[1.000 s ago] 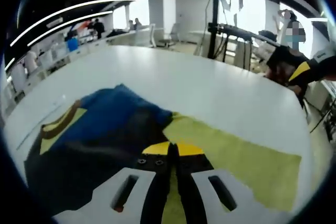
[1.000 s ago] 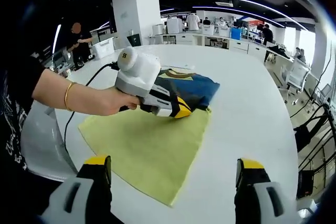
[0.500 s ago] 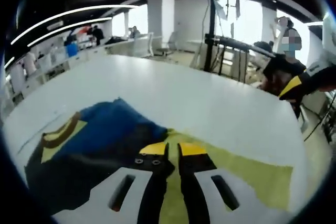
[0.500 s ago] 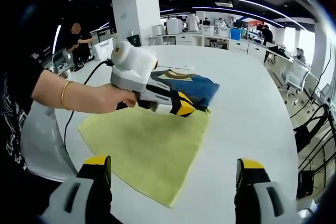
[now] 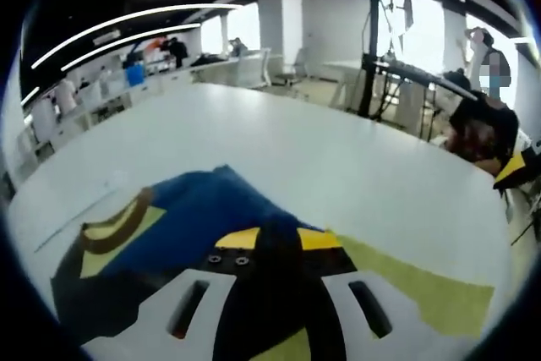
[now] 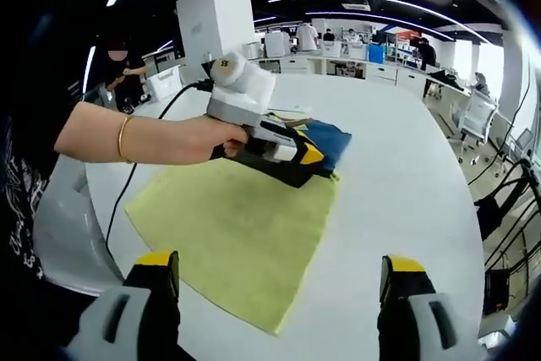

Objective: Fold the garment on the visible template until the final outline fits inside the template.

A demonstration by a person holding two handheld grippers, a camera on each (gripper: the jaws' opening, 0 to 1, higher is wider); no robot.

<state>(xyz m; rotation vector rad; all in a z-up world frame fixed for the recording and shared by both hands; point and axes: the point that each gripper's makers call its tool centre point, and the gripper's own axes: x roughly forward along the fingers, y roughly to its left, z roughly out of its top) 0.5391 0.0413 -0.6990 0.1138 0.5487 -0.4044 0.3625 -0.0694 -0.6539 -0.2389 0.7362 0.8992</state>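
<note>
A folded garment (image 5: pixel 194 209), blue and black with a yellow panel and a brown collar, lies at the far end of a yellow-green template mat (image 6: pixel 237 226). In the right gripper view the garment (image 6: pixel 331 137) sits just behind the left gripper (image 6: pixel 308 156), which a hand (image 6: pixel 194 137) holds at its near edge. My left gripper (image 5: pixel 279 240) is open, and black fabric fills the gap between its jaws. The mat (image 5: pixel 414 289) runs off to the right of them. My right gripper (image 6: pixel 281 261) hangs wide open above the mat's near corner, holding nothing.
Everything rests on a large white table (image 6: pixel 397 183). A grey chair (image 6: pixel 59 226) stands by the table's left edge, and a black cable (image 6: pixel 127 183) trails from the left gripper. Desks, pillars and people stand far behind.
My left gripper's jaws have gone from shut to apart, and black fabric now lies between them. The hand has carried that gripper a little further over the garment. The right gripper has stayed put.
</note>
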